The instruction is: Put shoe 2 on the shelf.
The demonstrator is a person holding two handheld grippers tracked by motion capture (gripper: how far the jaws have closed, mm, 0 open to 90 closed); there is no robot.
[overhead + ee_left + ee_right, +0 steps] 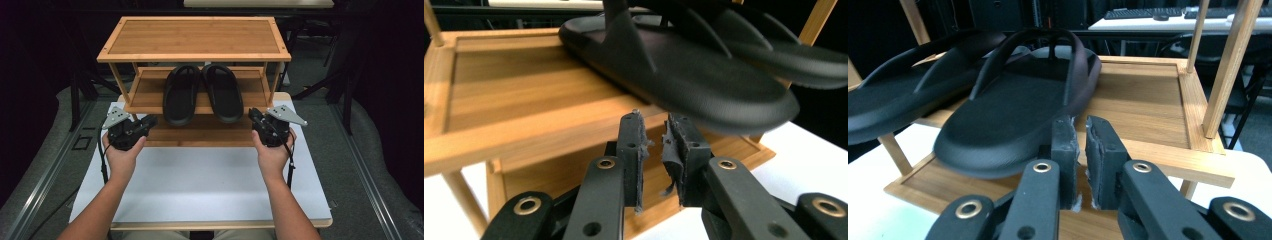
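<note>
Two black slippers lay side by side on the middle shelf of a wooden rack [194,55], the left slipper [181,95] and the right slipper [223,93] almost touching each other, and their heels stuck out over the front edge of that shelf. The rack had three shelves, counted from the bare top to the lowest one, and it stood at the far part of a white table [210,180]. The person reached in with both forearms nearly straight and a little spread, each hand closed around one tool from below. The left gripper [150,121] was held in front of the lowest shelf, just left of the left slipper, and its tip pointed inward to the right. The right gripper [254,116] was at the same height on the other side, just right of the right slipper, pointing inward to the left. In the left gripper view the jaws stood with only a narrow gap between the worn pads [673,150], and they held nothing. In the right gripper view the jaws were also nearly together and empty, with the heel of a slipper close in front of them.
</note>
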